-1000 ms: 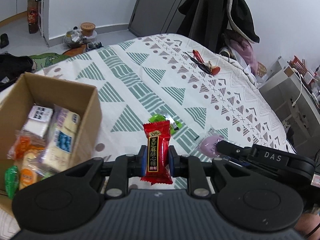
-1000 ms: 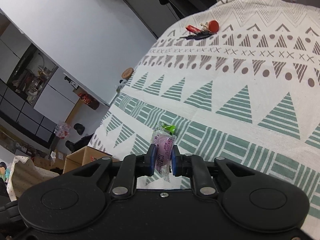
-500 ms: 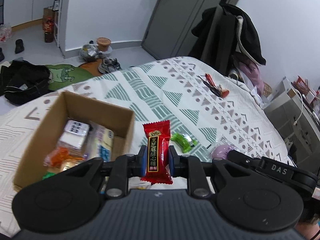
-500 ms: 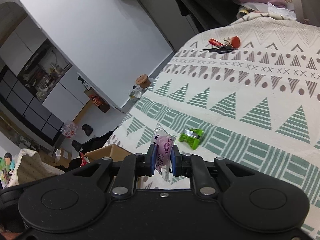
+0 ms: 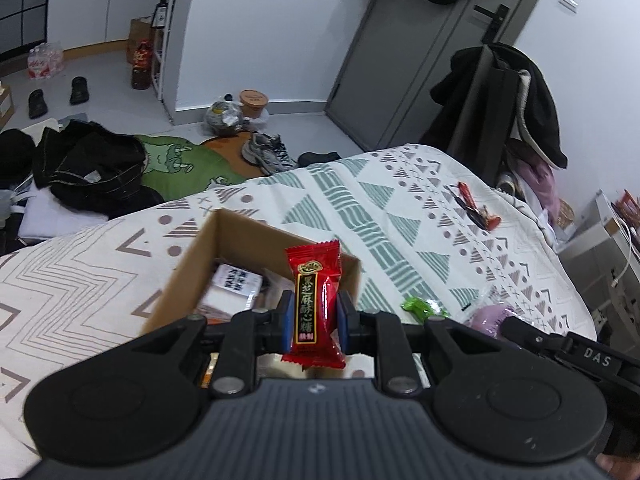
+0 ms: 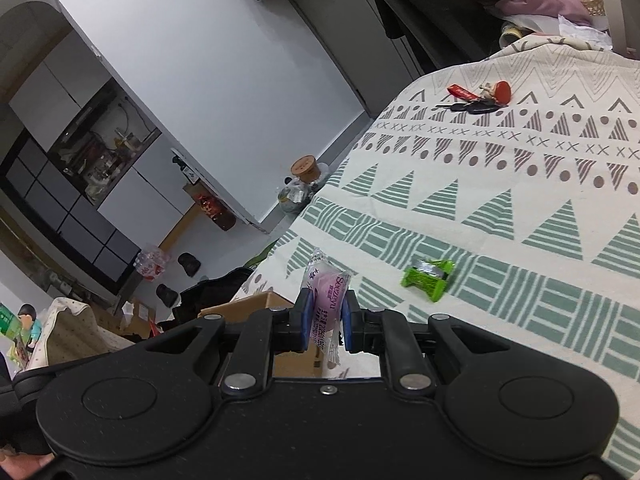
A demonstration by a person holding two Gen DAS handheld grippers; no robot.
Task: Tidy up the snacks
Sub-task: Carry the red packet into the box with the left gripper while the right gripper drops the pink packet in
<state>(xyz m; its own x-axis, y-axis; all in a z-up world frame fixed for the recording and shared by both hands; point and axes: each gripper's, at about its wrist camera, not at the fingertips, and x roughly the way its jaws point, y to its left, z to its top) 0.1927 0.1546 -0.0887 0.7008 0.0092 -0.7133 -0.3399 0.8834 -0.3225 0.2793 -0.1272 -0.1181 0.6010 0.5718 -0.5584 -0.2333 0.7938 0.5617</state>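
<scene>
- My left hand-held gripper [image 5: 312, 322]: jaws narrow, clamped on the red candy [image 5: 314, 306], wrapper upright between the blue pads.
- Red candy hangs in front of the cardboard box [image 5: 192, 256]; box fills 9 to 12 o'clock of the left wrist view just past the fingertips, open top, packaged snacks [image 5: 236, 280] inside.
- My right hand-held gripper [image 6: 325, 322]: jaws narrow, pinching the pink snack packet [image 6: 326, 292], clear wrapper sticking out above and below the pads.
- Right gripper also shows in the left wrist view at 3 o'clock, the pink packet a blur at its tip.
- Green candy [image 6: 428, 278] lies loose on the bed cover [image 6: 520, 208], at 2 o'clock from the right fingertips, apart from both grippers; in the left view it sits at 3 o'clock, just beside the box's far corner.
- Box edge peeks at 9 o'clock under the right fingers.
- Keys with a red tag [image 6: 478, 100] lie far up the bed, 1 o'clock, well apart from the snacks.
- Floor clutter beyond the bed: shoes, dark clothes, green mat.
</scene>
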